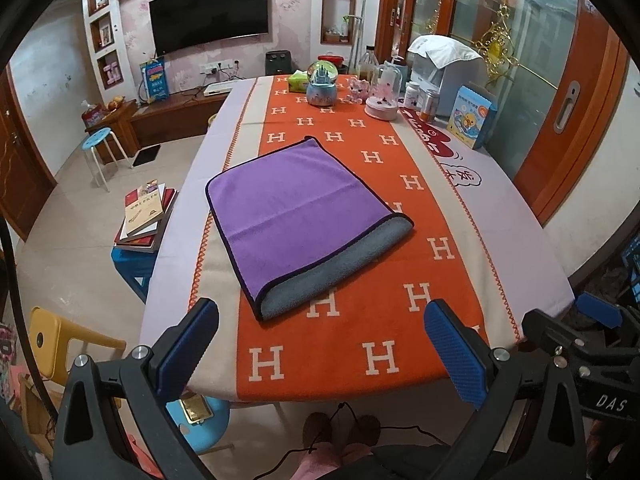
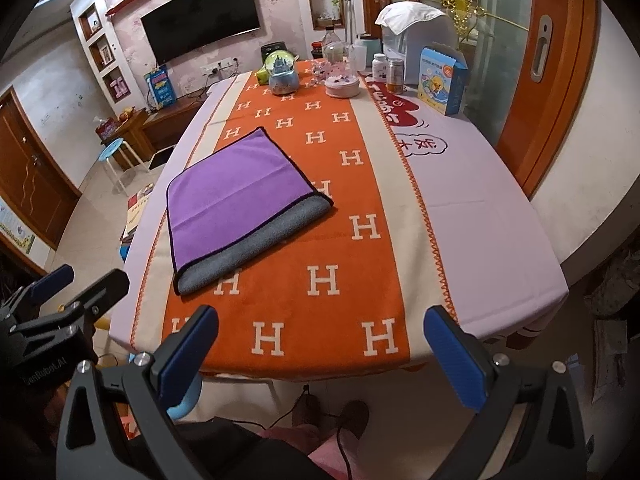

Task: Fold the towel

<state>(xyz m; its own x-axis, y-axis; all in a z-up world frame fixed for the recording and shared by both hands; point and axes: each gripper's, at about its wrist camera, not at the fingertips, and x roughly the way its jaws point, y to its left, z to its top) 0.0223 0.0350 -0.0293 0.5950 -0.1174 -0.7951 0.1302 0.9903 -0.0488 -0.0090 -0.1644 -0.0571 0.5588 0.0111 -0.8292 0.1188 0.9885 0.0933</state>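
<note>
Jaws on both the left gripper (image 1: 320, 354) and right gripper (image 2: 320, 354) stood spread and empty short of the tabletop (image 1: 500, 240), where the soft, limp towel (image 1: 296, 212), lying half-folded, looked best pinched at its near corners.

- The worktop (image 1: 500, 216) fills mid-frame under an orange H-patterned cloth (image 1: 344, 344).
- A folded purple towel (image 1: 296, 208) lies left of centre.
- A snow globe (image 1: 322, 82), jars (image 1: 412, 95) and a blue box (image 1: 472, 116) crowd the upper edge.
</note>
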